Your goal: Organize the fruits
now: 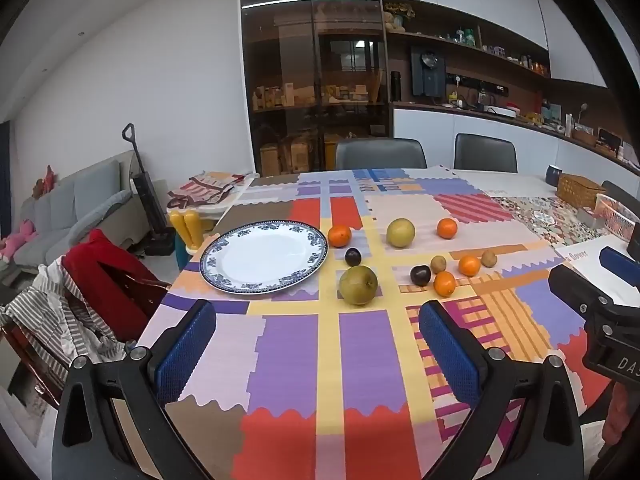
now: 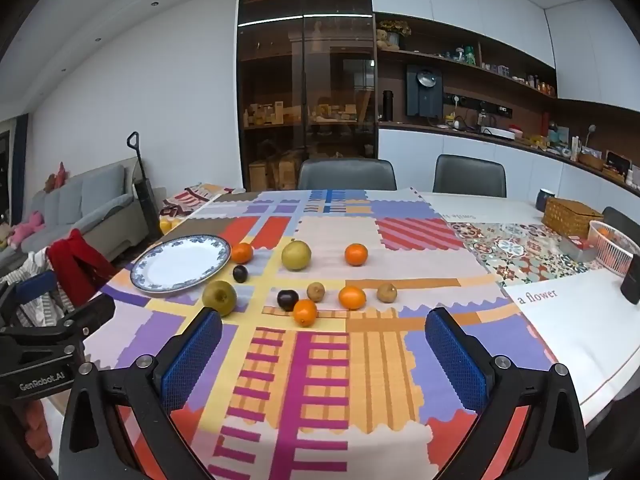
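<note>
**Inspector:** Patchwork cloth (image 1: pixel 288 344) covers the table, with cabinets and chairs behind. Left view: the plate (image 1: pixel 224 276), glazed white with a blue rim, carries nothing. All the fruit lies right of it. Nearest the rim are an orange (image 1: pixel 339 236), a plum (image 1: pixel 353 257) and a pear (image 1: pixel 358 285). Left gripper (image 1: pixel 316 344) hovers short of the plate, pads wide apart, empty.

**Clerk:** And the right view?

**Inspector:** Same plate (image 2: pixel 140 276) at left. Further right of it: a second pear (image 2: pixel 296 255), oranges (image 2: pixel 356 254), another plum (image 2: pixel 287 299) and two small brown fruits (image 2: pixel 315 291). Right gripper (image 2: pixel 324 344) is spread, holding nothing.

**Clerk:** Handling?

**Inspector:** Judged only: pears are heaviest, firm and smooth-skinned, so take them across the widest part. Oranges are round, dimpled and likely to roll. Plums look slick and bruisable, so a light squeeze. The plate is breakable.
</note>
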### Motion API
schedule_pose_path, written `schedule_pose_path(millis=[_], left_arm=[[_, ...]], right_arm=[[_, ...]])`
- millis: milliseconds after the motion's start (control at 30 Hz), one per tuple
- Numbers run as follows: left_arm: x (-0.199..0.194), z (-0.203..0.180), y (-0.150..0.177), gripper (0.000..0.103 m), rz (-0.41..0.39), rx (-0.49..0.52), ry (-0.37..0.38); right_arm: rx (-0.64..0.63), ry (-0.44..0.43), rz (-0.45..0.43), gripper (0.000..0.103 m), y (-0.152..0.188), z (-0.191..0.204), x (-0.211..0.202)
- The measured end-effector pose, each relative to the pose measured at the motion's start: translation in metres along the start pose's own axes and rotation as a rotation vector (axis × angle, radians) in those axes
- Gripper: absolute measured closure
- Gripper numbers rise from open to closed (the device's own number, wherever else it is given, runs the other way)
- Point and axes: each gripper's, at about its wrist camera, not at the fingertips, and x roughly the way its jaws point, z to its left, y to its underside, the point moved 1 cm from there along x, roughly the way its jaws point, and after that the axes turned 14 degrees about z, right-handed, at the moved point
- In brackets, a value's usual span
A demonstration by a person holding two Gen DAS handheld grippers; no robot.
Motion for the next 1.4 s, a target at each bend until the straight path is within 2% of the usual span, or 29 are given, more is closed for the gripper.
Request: schedule_pose_path(millis=[1400], left_arm=[[-0.0045,0.0009,-0.0038,0.0,-0.007,0.007,0.009]], right_arm=[[-0.014,-0.012,0.014,0.0,0.001,0.0021,0.0]])
